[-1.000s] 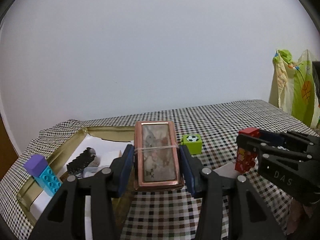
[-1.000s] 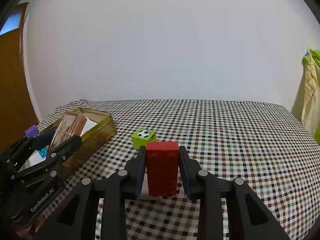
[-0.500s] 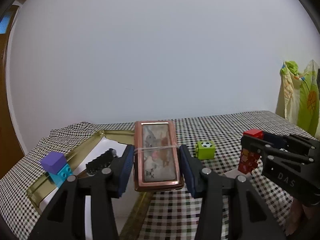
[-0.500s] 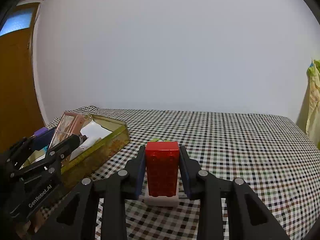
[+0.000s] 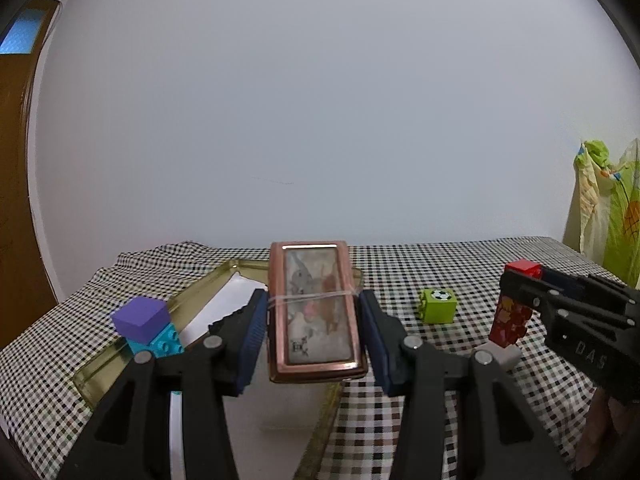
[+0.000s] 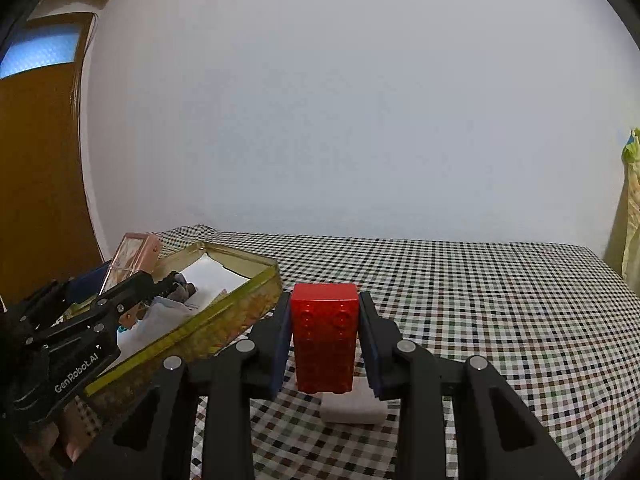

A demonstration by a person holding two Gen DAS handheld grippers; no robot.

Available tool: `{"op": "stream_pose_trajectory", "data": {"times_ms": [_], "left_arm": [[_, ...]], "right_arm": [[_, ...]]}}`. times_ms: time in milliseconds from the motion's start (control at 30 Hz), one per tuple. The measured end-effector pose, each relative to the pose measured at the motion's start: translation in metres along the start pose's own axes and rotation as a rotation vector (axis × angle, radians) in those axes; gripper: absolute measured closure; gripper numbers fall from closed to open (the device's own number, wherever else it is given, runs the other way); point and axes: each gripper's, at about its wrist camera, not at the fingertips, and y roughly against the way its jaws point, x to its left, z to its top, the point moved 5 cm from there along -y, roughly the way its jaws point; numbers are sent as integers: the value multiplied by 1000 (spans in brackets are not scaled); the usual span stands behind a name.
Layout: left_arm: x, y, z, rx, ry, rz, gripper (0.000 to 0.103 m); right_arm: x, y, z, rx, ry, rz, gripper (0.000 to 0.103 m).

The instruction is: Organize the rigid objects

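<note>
Grippers hold one thing each above a table with a black-and-white checked cloth (image 6: pixel 480 300). The left gripper (image 5: pixel 314 326) is partly closed, and its blue pads squeeze the sides of a flat pink metal case with a cartoon picture and a thin band around it (image 5: pixel 316 312). This case hangs over the right wall of a long gold tin tray (image 5: pixel 208 292). A purple and blue toy brick stack (image 5: pixel 146 326) sits in the tray at nine o'clock. The right gripper (image 6: pixel 323 338) is squeezed tight on a tall red toy brick (image 6: pixel 324 336) (a white block (image 6: pixel 352 406) sits on the cloth under it). A green cube with a soccer ball on top (image 5: pixel 438 305) sits on the cloth at three o'clock from the case, between both grippers.
</note>
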Motion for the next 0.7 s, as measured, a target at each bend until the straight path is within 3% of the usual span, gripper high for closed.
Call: {"op": "stream_pose_trajectory", "data": {"times_ms": [267,700], "left_arm": [[15,3,-1,-3,29,20,58],[38,9,1,-3,53,50,57]], "right_arm": [[33,1,4,-23,79,16,69],[49,3,7,-25,89,53,69]]}}
